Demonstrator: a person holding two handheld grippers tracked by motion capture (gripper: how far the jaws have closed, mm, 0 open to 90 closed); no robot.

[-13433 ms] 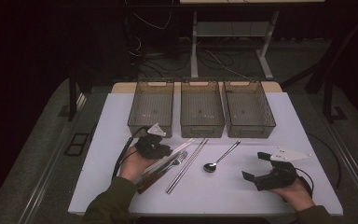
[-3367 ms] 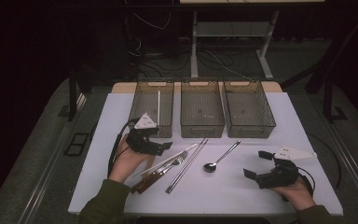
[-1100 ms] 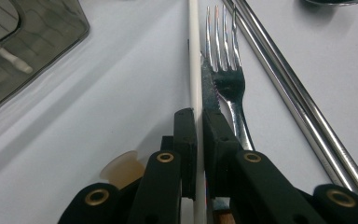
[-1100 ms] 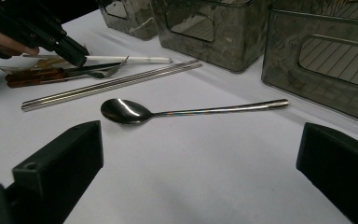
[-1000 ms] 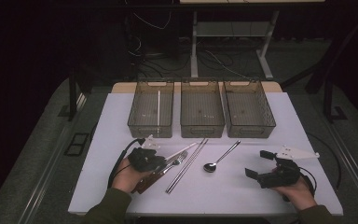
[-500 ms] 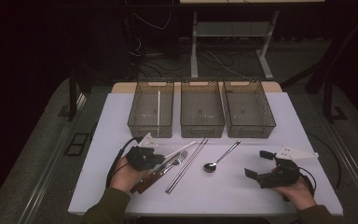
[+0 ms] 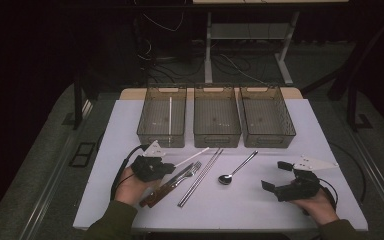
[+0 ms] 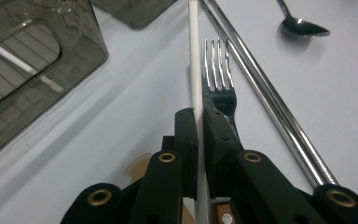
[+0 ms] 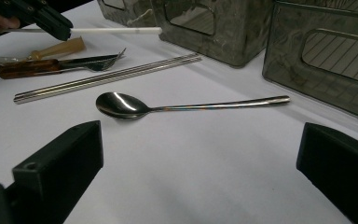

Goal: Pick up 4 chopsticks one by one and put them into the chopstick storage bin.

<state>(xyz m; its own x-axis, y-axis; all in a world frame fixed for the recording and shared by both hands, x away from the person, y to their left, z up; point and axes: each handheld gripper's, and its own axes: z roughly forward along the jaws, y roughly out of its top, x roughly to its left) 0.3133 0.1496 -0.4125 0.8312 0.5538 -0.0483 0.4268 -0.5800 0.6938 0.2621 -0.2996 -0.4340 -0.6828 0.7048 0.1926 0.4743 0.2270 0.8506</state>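
Left gripper view: white stick (image 8: 195,65) clamped between left tool (image 8: 199,122) jaws.

Fork (image 8: 219,88) touching the jaws' right side, tines pointing away; steel chopsticks (image 8: 265,98) just right of it; spoon (image 8: 303,27) far ahead, right; bin (image 8: 32,60) left of the jaws, white stick (image 7: 170,115) inside.
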